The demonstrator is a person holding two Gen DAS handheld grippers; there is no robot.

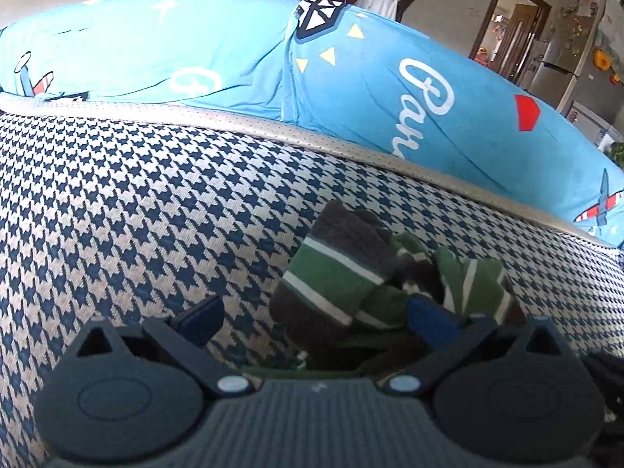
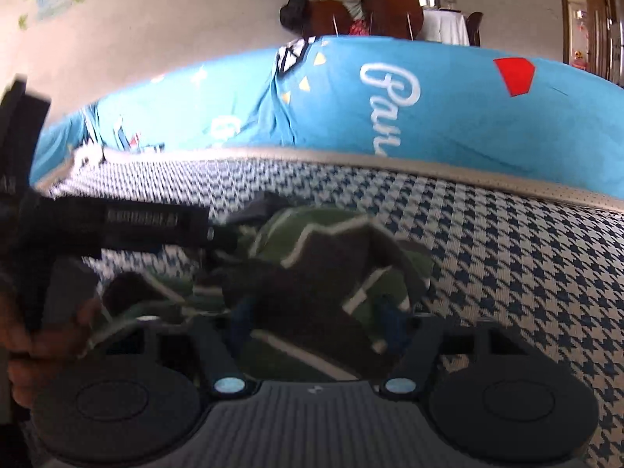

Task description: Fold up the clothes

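Houndstooth cushion (image 1: 136, 195) under both: left gripper (image 1: 312, 319) wide, right gripper (image 2: 316, 319) seemingly pinching the striped garment (image 2: 312, 273) narrowly through blur; bunched cloth may slip.

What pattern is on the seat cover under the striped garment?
Navy-and-cream houndstooth on the seat cover, clearest in the left wrist view.

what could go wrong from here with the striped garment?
1. The striped garment is bunched, not flat, so a fold from here would probably trap creases.
2. The left gripper is open with cloth only at its right finger; closing could catch a thin edge and slip.
3. The right gripper straddles a thick bunch and could grab several layers at once.
4. Both grippers crowd the same bunch; the right wrist view shows the left gripper close, so they could collide.
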